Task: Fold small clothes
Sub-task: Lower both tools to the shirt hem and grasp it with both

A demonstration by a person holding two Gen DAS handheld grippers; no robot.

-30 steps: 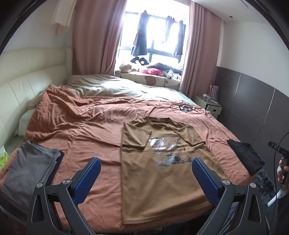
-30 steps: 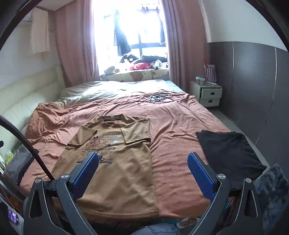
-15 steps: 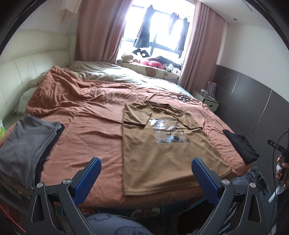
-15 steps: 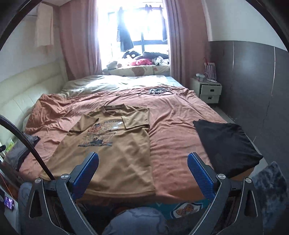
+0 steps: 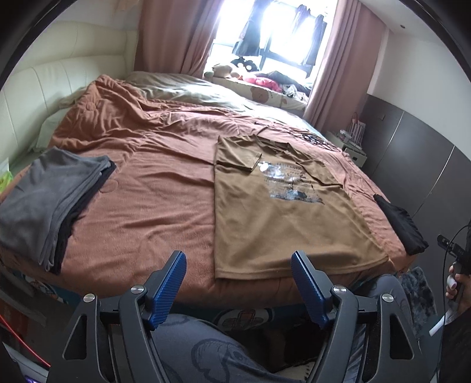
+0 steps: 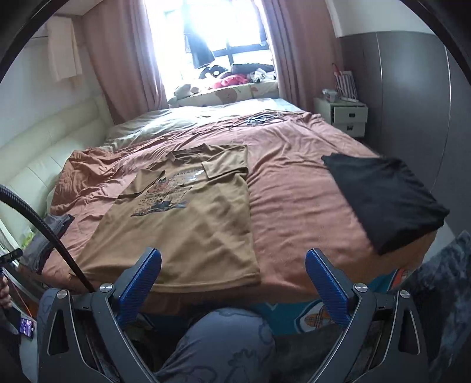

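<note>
The tan printed cotton T-shirt (image 5: 282, 212) lay flat at frame centre on the rust-brown bedspread (image 5: 153, 188), both sleeves tucked inward, apparently so its long sides ran straight for folding. The left gripper (image 5: 239, 287) and right gripper (image 6: 232, 282) hung at the lower edge, short of the hem, fingers spread wide and empty, seemingly ready to pinch it.

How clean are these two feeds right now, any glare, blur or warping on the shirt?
Left wrist: window blown out white, fisheye bends the bed edge, brown T-shirt sharp, its print catching glare. Right wrist: window also overexposed, T-shirt clear, black garment slightly smeared at its edges.
</note>
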